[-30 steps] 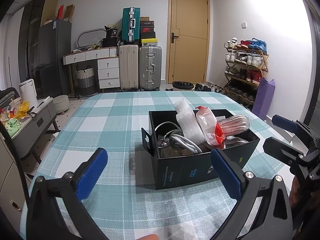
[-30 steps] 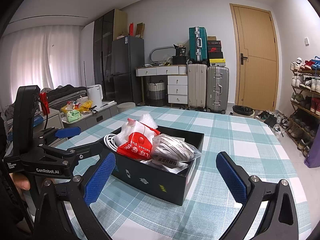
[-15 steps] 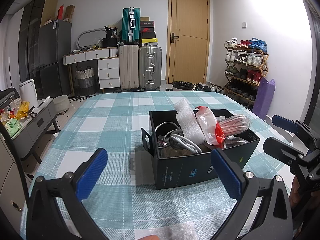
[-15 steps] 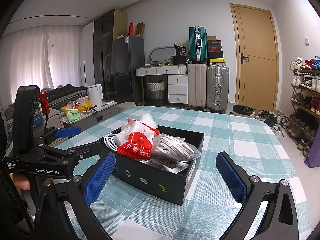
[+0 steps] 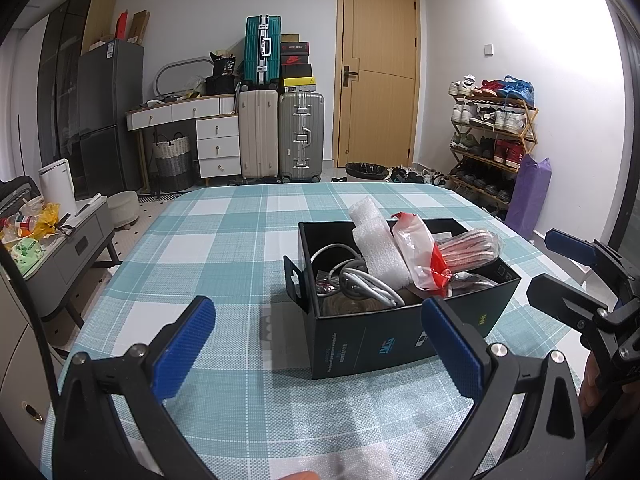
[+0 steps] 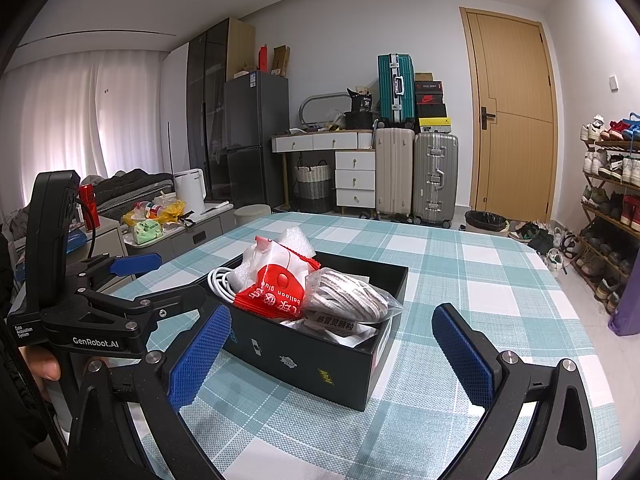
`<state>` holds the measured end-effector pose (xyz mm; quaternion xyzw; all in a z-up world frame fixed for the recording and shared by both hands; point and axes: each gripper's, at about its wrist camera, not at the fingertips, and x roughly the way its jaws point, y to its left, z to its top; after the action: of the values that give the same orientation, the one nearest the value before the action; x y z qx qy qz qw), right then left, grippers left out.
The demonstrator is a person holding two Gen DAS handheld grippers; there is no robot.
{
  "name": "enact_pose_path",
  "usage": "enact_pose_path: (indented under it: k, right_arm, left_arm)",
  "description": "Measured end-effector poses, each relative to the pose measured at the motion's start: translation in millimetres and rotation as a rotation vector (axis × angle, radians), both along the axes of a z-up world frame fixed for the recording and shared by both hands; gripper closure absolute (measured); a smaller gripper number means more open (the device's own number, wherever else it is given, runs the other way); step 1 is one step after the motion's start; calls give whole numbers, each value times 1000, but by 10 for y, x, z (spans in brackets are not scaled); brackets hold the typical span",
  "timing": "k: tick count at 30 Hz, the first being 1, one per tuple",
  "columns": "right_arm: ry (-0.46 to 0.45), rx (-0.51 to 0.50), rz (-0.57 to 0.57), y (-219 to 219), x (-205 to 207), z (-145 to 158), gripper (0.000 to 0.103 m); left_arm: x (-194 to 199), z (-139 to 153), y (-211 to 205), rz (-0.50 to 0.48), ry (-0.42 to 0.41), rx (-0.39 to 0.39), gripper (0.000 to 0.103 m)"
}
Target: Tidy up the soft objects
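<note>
Black cardboard box (image 5: 400,332) sits mid-counter (image 5: 224,248) between us, crammed with soft packets; white foam roll (image 5: 376,244) leans upright, tipping toward the door. We hold the left hand-held gripper (image 5: 320,344) and right hand-held gripper (image 6: 332,352) spread wide, empty.

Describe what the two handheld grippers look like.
Both are matte black frames with silver bolts and two fingers faced with blue knurled pads. The left gripper shows in the right view with white "GenRobot.AI" lettering, an upright black handle and a thin black cable. The right gripper looks alike.
</note>
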<state>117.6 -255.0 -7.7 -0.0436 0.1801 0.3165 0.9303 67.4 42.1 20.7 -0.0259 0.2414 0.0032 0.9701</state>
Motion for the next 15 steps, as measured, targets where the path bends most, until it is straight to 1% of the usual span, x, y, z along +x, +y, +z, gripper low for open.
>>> enact_pose_path:
  k: [15]
  right_arm:
    - [0,-1,1,0,-6,-2,1]
  left_arm:
    - [-11,18,85,8,-4,0,0]
